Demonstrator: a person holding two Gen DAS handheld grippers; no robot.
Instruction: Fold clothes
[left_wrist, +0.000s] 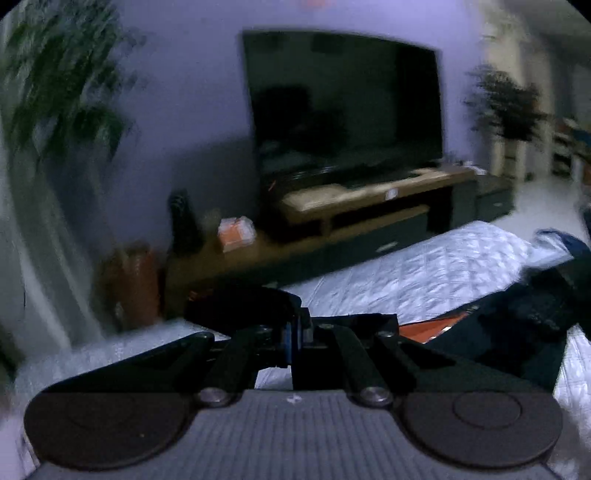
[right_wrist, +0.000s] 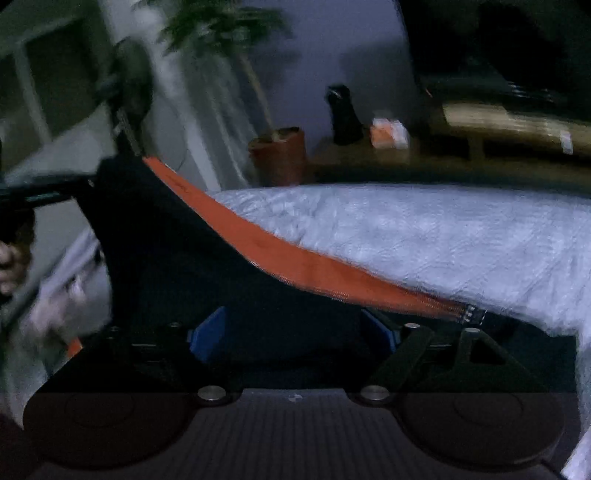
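A dark navy jacket (right_wrist: 177, 266) with an orange zipper band (right_wrist: 295, 266) lies partly on a white quilted bed cover (right_wrist: 424, 240). Its left corner (right_wrist: 122, 166) is held up in the air. In the left wrist view my left gripper (left_wrist: 295, 339) is shut, its blue pads together on a fold of the dark jacket (left_wrist: 240, 306); the rest of the jacket (left_wrist: 517, 325) trails off to the right. My right gripper (right_wrist: 295, 332) stands open low over the jacket, the cloth between its blue pads (right_wrist: 208, 334) without being pressed. A hand (right_wrist: 9, 266) shows at the left edge.
Beyond the bed stand a large dark TV (left_wrist: 343, 103) on a low wooden stand (left_wrist: 369, 206), an orange and white box (left_wrist: 236, 232), a dark speaker (left_wrist: 183, 221), and a plant in a brown pot (right_wrist: 280, 155). The bed cover (left_wrist: 424, 269) stretches right.
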